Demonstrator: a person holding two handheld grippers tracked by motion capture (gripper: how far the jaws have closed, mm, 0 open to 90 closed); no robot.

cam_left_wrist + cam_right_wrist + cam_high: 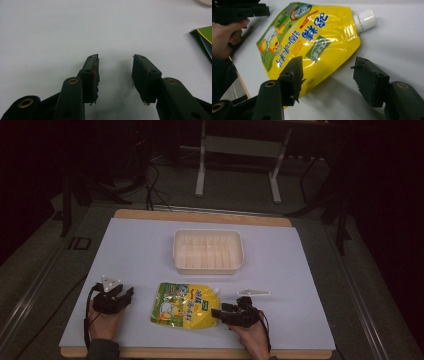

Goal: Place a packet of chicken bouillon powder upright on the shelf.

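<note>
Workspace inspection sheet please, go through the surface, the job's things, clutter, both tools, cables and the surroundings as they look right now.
Surface: white sheet over a wooden table, flat.
Job's things: yellow spouted pouch lying flat near the front edge, white cap on; empty white tray farther back, apart from the pouch.
Clutter: small clear plastic piece beside the right tool.
Grippers: left tool open over bare sheet, left of the pouch; right tool open at the pouch's edge, one jaw over it, not closed on it.
Cables: one trails from each tool; more on the floor behind the table.
Surroundings: dark room, metal stand legs behind.
</note>
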